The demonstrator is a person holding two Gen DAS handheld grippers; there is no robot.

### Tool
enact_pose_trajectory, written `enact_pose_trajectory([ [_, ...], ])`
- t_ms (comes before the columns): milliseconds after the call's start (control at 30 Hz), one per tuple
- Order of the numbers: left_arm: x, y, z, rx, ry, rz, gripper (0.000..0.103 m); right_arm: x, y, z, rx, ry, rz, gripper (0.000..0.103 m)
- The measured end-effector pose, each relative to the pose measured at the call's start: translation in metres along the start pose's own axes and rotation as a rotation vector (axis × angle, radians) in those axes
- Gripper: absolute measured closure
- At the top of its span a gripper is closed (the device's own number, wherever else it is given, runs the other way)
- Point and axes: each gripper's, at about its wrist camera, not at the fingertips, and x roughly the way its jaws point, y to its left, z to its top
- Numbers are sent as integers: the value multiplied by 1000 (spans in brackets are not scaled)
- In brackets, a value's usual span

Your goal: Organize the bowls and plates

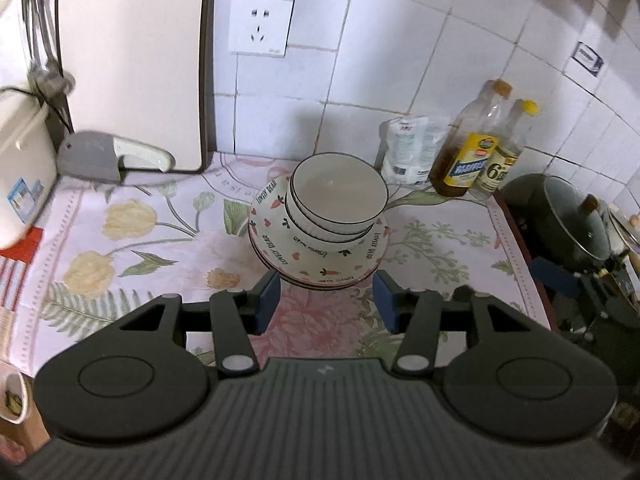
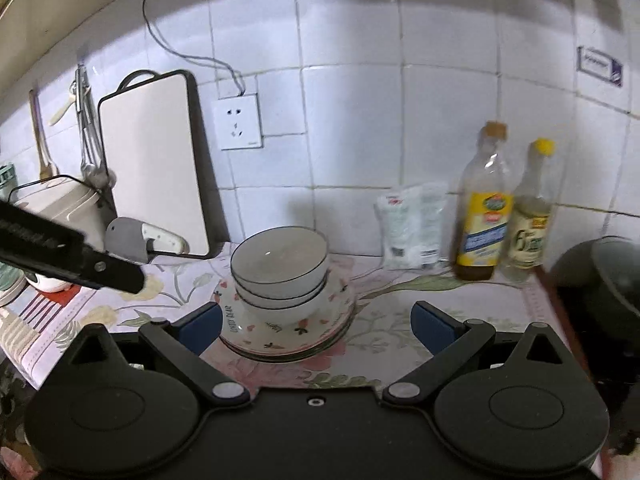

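Glazed ceramic stack: white dark-rimmed bowls (image 1: 338, 194) nested on carrot-patterned plates (image 1: 320, 258), mid-counter on floral cloth (image 1: 132, 240). Likely heavy, slick, chip-prone; take plate rims from both sides. Left gripper (image 1: 326, 302) and right gripper (image 2: 316, 326) both open, empty, just near of stack.

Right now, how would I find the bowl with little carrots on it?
Find the flowery cloth on the counter; a stack of dishes sits mid-cloth, below the wall socket. The carrot bowl sits under two plain white bowls and over the plates; only it has hearts, carrots and writing.
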Motion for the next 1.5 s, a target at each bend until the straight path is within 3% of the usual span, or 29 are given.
enact_pose_trajectory([
  [333, -52, -6, -11, 43, 24, 58, 45, -51, 3, 21, 88, 134, -40, 1],
  [533, -64, -4, -22, 41, 49, 77, 38, -67, 15, 28, 63, 161, -107, 1],
  [833, -70, -7, -28, 91, 75, 94, 15, -88, 28, 28, 56, 221, -156, 1],
  [1000, -77, -12, -36, 138, 41, 140, 13, -105, 34, 20, 98, 215, -159, 1],
  [1300, -96, -1, -44, 83, 28, 112, 12, -129, 48, 16, 111, 194, -173, 1],
  [1500, -106, 3, -46, 80, 46, 134, 12, -132, 51, 19, 94, 195, -181, 1],
])
